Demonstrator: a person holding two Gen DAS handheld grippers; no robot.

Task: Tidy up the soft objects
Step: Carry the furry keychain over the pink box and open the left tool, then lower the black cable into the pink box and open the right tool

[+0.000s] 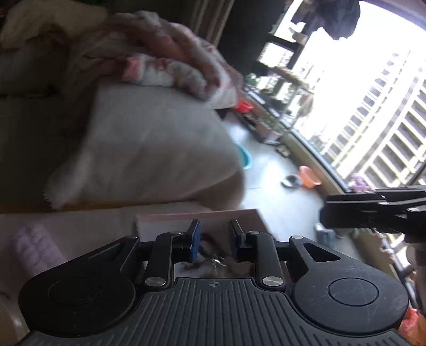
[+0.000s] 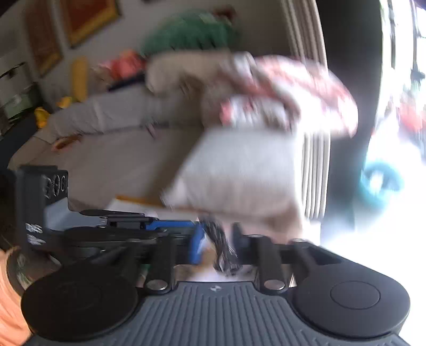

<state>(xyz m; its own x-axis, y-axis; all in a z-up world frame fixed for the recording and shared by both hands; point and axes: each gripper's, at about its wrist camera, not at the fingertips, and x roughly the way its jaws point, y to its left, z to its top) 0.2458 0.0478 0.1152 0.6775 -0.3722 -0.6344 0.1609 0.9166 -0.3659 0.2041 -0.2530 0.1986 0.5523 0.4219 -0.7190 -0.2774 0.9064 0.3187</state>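
A grey square pillow lies on the sofa arm, with a crumpled pink-and-white floral blanket on top of it. Both show blurred in the right wrist view, the pillow below the blanket. My left gripper is open and empty, short of the pillow, above a low table. My right gripper is open, just below the pillow's near edge; a dark tasselled fringe hangs between its fingers. The right gripper also shows in the left wrist view, and the left one in the right wrist view.
A grey sofa with a beige cushion and a green soft object behind. A lilac fluffy thing lies at the left. On the balcony floor stand an orange basin, a teal basin and plant shelves.
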